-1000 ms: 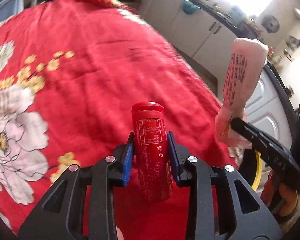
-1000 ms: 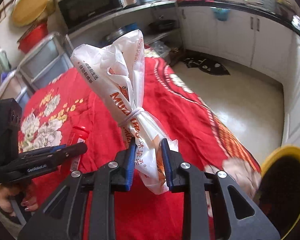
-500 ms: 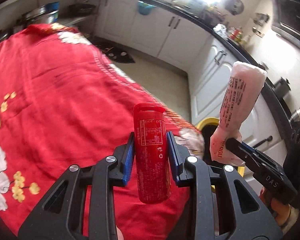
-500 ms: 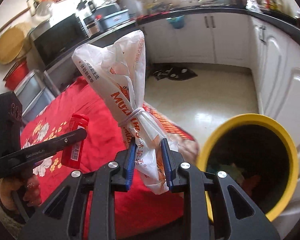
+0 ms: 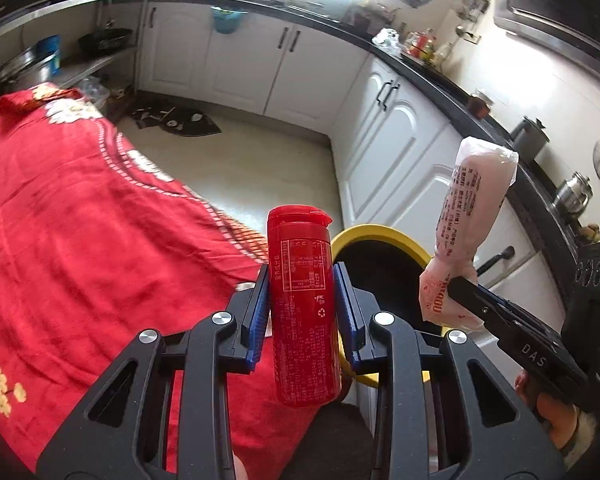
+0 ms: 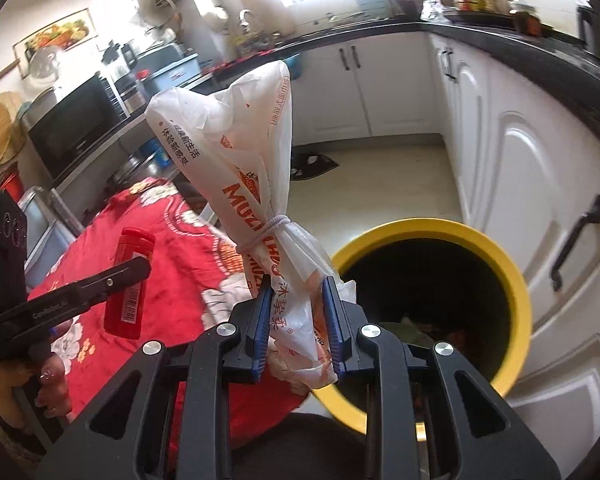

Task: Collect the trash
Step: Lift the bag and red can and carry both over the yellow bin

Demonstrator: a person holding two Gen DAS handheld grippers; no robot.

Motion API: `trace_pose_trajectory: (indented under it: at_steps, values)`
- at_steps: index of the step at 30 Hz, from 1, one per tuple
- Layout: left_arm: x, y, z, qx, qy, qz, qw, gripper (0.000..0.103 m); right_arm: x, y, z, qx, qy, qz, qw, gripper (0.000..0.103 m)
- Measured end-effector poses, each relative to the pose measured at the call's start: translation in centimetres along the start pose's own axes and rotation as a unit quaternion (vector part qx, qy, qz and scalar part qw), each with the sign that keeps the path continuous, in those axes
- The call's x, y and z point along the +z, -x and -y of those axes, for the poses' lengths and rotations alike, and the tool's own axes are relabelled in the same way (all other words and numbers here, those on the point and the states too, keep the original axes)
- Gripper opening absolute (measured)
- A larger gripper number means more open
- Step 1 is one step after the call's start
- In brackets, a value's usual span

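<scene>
A: What do the 2 grippers hold?
B: Left gripper [image 5: 302,308] clamps the red bottle [image 5: 303,312] upright; right gripper [image 6: 296,316] pinches the tied bag [image 6: 256,184] low, clear for dropping.
A: And the bin [image 6: 512,280]?
B: At 3 o'clock from the bag, mouth open.

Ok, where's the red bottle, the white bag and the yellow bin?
red bottle [image 5: 302,308]: left wrist view, label middle.
white bag [image 6: 236,148]: right wrist view, puffy upper part.
yellow bin [image 6: 512,276]: right wrist view, right rim.

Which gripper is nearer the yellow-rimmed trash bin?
Right gripper: beside yellow-rimmed trash bin opening, holding tied plastic bag. Left gripper farther, over red tablecloth.
</scene>
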State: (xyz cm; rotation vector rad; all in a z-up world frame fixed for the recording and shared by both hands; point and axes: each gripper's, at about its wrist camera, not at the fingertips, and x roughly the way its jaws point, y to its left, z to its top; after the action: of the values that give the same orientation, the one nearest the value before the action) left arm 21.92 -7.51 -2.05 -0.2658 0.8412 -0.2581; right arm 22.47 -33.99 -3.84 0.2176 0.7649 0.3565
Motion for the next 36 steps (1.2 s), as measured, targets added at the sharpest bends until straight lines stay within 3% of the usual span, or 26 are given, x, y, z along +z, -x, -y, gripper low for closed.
trace_pose_trajectory:
  at_steps: [18, 36]
  values:
    - [0.4, -2.7, 5.9, -0.027, -0.072, 0.003, 0.9970, 0.024, -0.9, 2.1, 5.0, -0.073, -0.040, 0.024, 0.996, 0.024]
    - [0.0, -6.6, 9.7, -0.050, -0.127, -0.008, 0.9906, 0.024, -3.2, 0.6, 8.6, -0.106, -0.092, -0.007, 0.990, 0.025]
